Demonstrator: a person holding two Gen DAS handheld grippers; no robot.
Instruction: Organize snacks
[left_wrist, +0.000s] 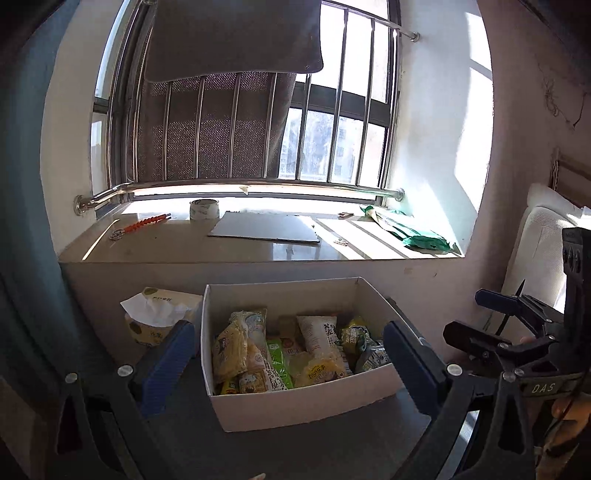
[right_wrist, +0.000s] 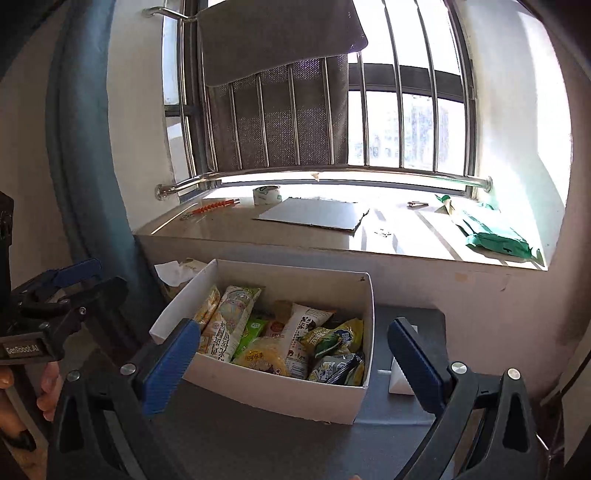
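Note:
A white cardboard box (left_wrist: 288, 406) (right_wrist: 280, 395) stands on a dark grey table and holds several snack packets (left_wrist: 280, 354) (right_wrist: 280, 339) in yellow, green and white wrappers. My left gripper (left_wrist: 291, 363) hovers in front of the box, open wide, with nothing between its blue pads. My right gripper (right_wrist: 295, 363) stands the same way, open and empty, a little to the right of the left one. In the left wrist view the right gripper (left_wrist: 498, 325) shows at the right edge. In the right wrist view the left gripper (right_wrist: 59, 288) shows at the left edge, a hand holding it.
A tissue pack (left_wrist: 159, 314) sits left of the box. A small white block (right_wrist: 400, 376) lies to its right. Behind, a windowsill (left_wrist: 258, 251) carries a tape roll (left_wrist: 204, 209), a grey board (left_wrist: 266, 227), an orange tool (left_wrist: 146, 223) and a green packet (left_wrist: 417, 232). A white cushion (left_wrist: 535, 251) stands at right.

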